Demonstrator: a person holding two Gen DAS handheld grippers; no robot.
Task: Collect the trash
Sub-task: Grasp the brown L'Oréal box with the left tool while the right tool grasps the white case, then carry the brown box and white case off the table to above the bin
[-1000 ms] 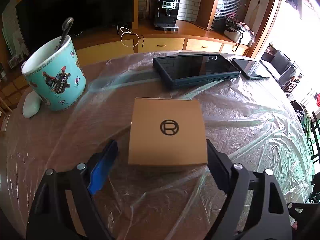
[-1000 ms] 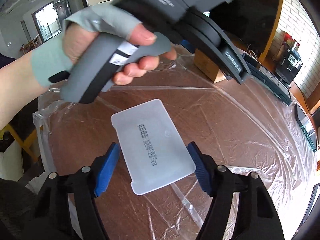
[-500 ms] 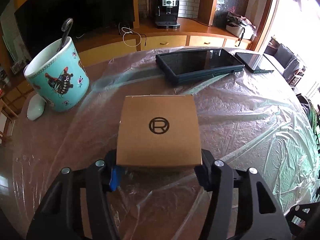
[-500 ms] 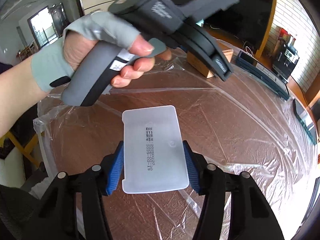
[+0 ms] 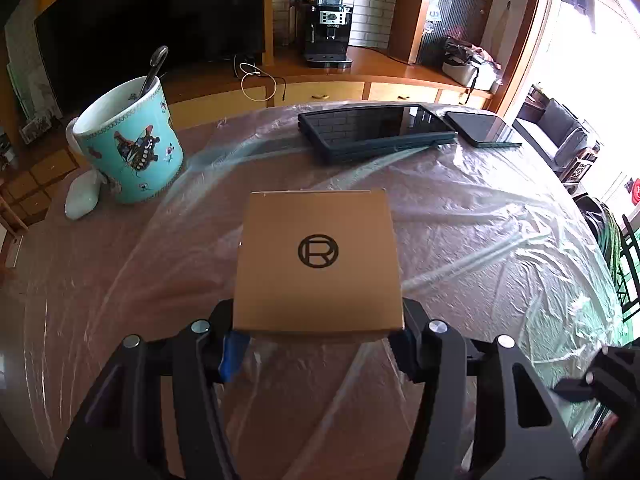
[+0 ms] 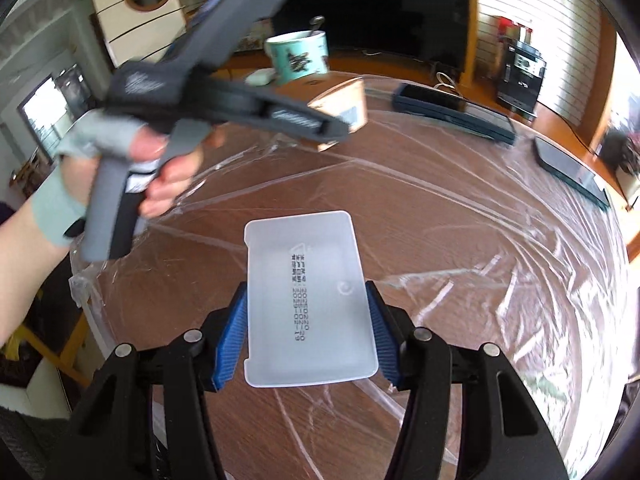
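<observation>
A brown cardboard box (image 5: 318, 260) with a black circled R on top is gripped between the fingers of my left gripper (image 5: 318, 338), which is shut on its near end and holds it off the table. The box also shows in the right wrist view (image 6: 344, 110), lifted in the left gripper. My right gripper (image 6: 307, 336) is shut on a white translucent plastic tray (image 6: 306, 296) with black print, held above the table.
The round table (image 5: 480, 232) is covered in clear plastic film. A turquoise mug (image 5: 130, 146) with a spoon and a white mouse (image 5: 82, 200) stand at the left. A dark tablet (image 5: 376, 128) and a phone (image 5: 480, 134) lie at the far side.
Both grippers closed on their objects. The left one took the box and raised it; the right one took the white tray and lifted it while turning.
</observation>
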